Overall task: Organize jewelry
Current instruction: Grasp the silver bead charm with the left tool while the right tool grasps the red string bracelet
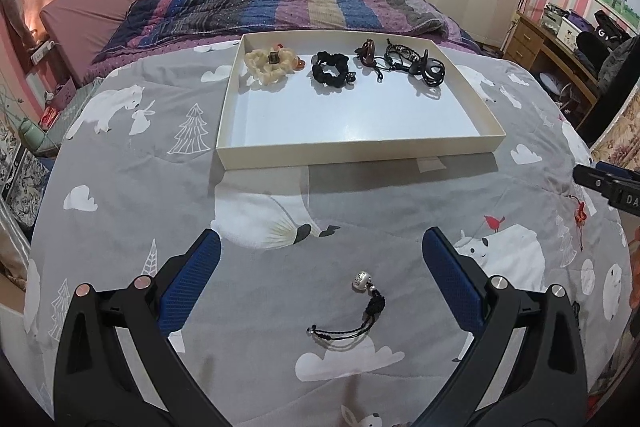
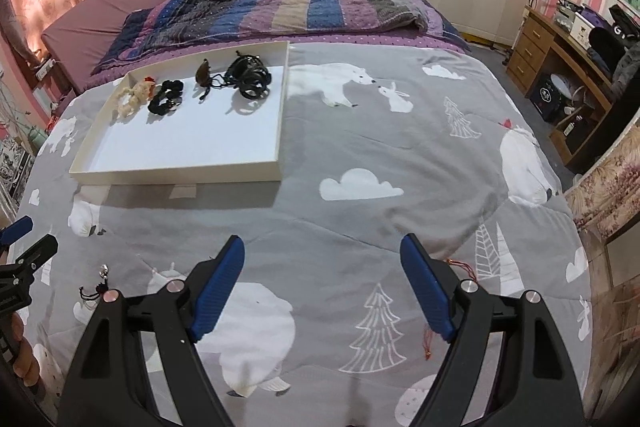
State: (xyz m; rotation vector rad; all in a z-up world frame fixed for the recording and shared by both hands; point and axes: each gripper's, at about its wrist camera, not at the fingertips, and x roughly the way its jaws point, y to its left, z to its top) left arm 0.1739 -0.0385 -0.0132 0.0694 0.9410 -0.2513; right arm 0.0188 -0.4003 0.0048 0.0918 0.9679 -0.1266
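A black cord bracelet with a silver bead lies on the grey quilt, between and just ahead of my open left gripper; it also shows at the left edge of the right wrist view. A shallow cream tray holds a cream scrunchie, a black scrunchie, a brown pendant and black bracelets along its far side. My right gripper is open and empty over the quilt, right of the tray. A red corded ornament is partly hidden by its right finger.
The grey animal-print quilt covers the near bed. A striped quilt lies behind the tray. A wooden desk with clutter stands at the right. The right gripper's tip shows at the right edge of the left wrist view.
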